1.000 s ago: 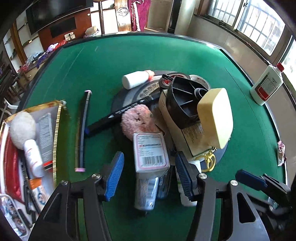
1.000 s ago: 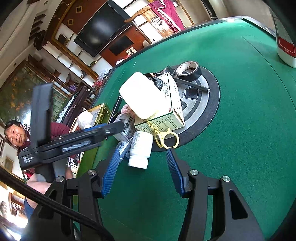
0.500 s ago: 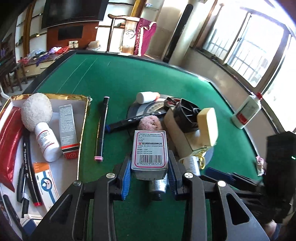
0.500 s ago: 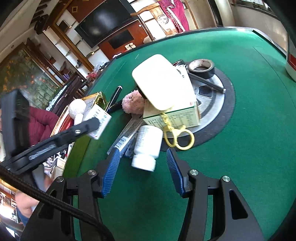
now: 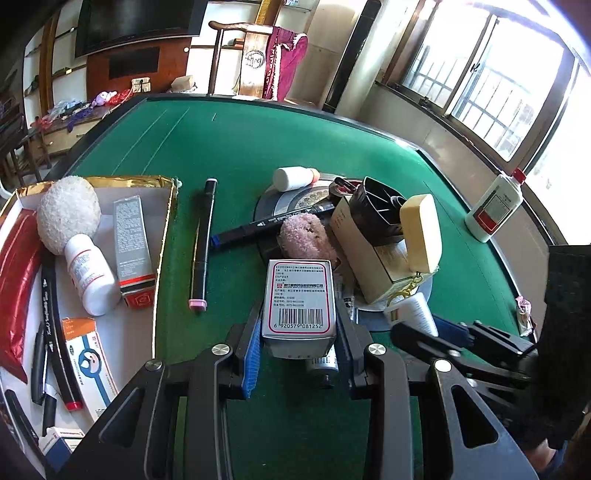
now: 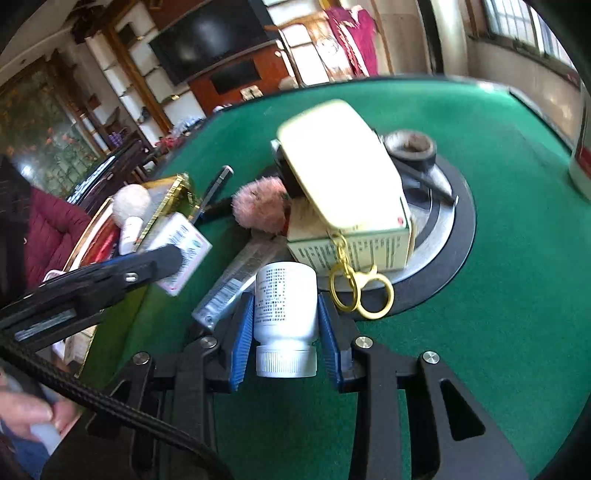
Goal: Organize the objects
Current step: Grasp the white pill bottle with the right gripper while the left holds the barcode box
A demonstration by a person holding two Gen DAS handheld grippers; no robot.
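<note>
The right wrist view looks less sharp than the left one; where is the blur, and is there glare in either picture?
Right wrist view: motion blur smears the cream case and tape roll, while the white bottle between the fingers stays sharp. Left wrist view: sharp throughout, but the windows are blown out to white; fisheye bends the table edge.

A dark television is hanging on the far wall above a wooden cabinet. A wooden chair is standing at the far edge of the green bench, with a maroon cloth draping over its back. Daylight is pouring through barred windows on the right. A low side table at the left is carrying a jumble of small colourful items, too small to tell apart.
</note>
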